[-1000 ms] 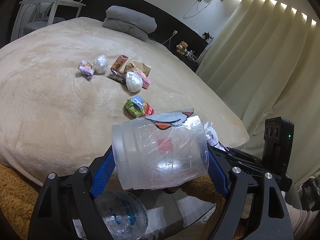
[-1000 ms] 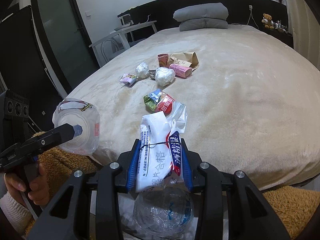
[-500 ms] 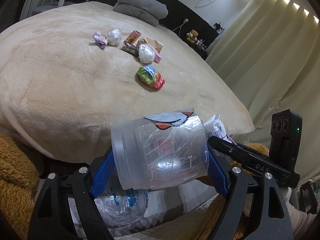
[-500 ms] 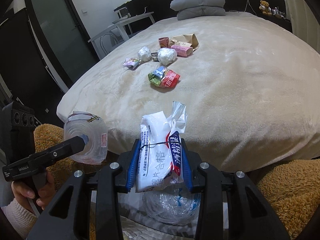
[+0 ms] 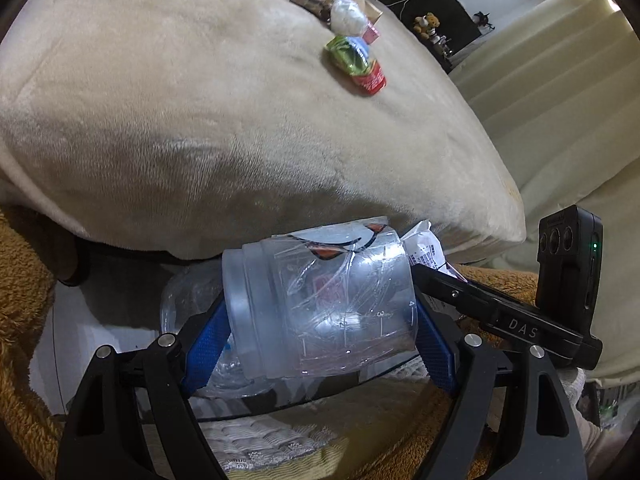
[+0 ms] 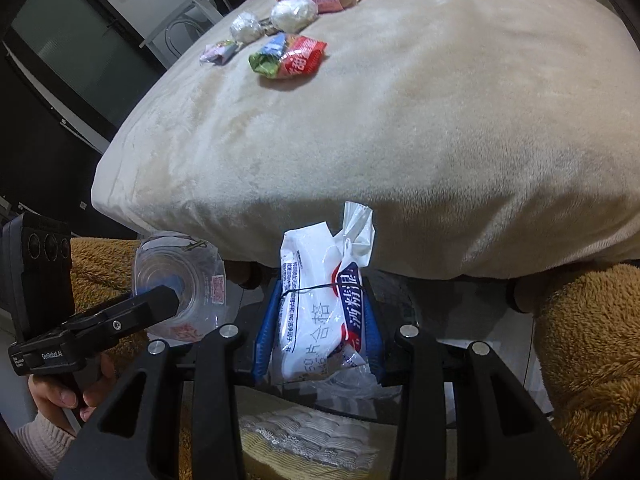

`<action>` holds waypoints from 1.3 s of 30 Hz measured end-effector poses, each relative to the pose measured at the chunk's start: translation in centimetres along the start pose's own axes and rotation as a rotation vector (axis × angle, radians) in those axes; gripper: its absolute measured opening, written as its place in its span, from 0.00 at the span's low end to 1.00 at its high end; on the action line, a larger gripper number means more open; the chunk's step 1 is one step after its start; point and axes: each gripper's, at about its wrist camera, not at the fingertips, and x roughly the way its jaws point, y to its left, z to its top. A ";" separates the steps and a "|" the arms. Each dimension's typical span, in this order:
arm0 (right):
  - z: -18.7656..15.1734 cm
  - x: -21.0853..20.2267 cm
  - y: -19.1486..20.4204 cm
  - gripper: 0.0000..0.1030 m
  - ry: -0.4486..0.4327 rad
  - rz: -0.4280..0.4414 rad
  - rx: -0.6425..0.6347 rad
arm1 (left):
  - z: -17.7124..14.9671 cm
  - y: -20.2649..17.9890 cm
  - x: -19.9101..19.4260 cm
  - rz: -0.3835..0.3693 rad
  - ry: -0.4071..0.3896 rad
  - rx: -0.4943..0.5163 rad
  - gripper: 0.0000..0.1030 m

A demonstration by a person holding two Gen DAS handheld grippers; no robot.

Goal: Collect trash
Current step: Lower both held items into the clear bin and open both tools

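Below bed edge (image 5: 280,208): left gripper (image 5: 320,320) clamps plastic jar (image 5: 320,304) sideways; right gripper (image 6: 320,320) clamps wipes packet (image 6: 316,304) upright, alongside.

2 white wads (image 6: 294,14), 1 cup (image 5: 320,304)

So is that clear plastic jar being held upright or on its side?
On its side. The clear plastic jar lies across the left gripper, its thick rim toward the left finger and its other end toward the right finger.

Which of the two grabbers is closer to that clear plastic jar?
Left. The left gripper is clamped around the clear plastic jar; the right gripper sits beside it, squeezing a white wipes packet.
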 end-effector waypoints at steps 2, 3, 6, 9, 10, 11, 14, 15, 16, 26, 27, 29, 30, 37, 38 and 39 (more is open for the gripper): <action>0.0 0.8 -0.3 0.37 0.035 0.007 0.019 | 0.0 0.5 0.8 0.002 0.033 -0.023 0.79; 0.1 1.2 -0.5 0.37 0.054 0.005 0.028 | 0.0 0.7 1.2 0.005 0.050 -0.034 0.79; 0.1 2.4 -1.0 0.37 0.106 0.004 0.055 | -0.1 1.4 2.5 0.012 0.103 -0.065 0.79; 0.0 3.6 -1.5 0.37 0.157 -0.010 0.079 | -0.2 1.7 3.7 0.033 0.152 -0.081 0.79; 0.0 4.0 -1.6 0.37 0.173 -0.006 0.091 | -0.2 1.8 4.1 0.038 0.167 -0.088 0.79; -0.1 4.4 -1.8 0.37 0.191 -0.003 0.101 | -0.2 1.9 4.4 0.044 0.181 -0.094 0.79; -0.3 5.5 -2.0 0.37 0.237 -0.007 0.125 | -0.4 2.4 5.3 0.062 0.220 -0.113 0.79; -0.3 5.9 -2.1 0.37 0.251 -0.009 0.130 | -0.6 2.7 5.6 0.066 0.233 -0.119 0.79; -0.5 6.1 -2.1 0.38 0.263 -0.013 0.134 | -0.7 2.8 5.8 0.071 0.246 -0.125 0.79; -0.7 7.8 -3.2 0.38 0.345 -0.032 0.187 | -1.0 3.2 7.7 0.103 0.343 -0.139 0.79; -0.7 7.8 -3.3 0.38 0.348 -0.034 0.188 | -1.0 3.1 7.9 0.103 0.352 -0.141 0.79; -0.9 7.9 -3.4 0.38 0.356 -0.036 0.191 | -1.2 3.3 8.2 0.105 0.367 -0.140 0.79; -0.9 8.0 -3.4 0.38 0.361 -0.034 0.194 | -1.1 3.3 8.2 0.109 0.373 -0.138 0.79; -0.9 8.5 -3.3 0.38 0.383 -0.033 0.202 | -1.6 3.4 9.0 0.124 0.407 -0.114 0.79; -1.0 8.5 -3.3 0.38 0.384 -0.031 0.204 | -1.6 3.3 9.1 0.125 0.409 -0.112 0.79; -1.0 8.5 -3.3 0.38 0.384 -0.029 0.208 | -1.7 3.4 9.1 0.124 0.411 -0.113 0.80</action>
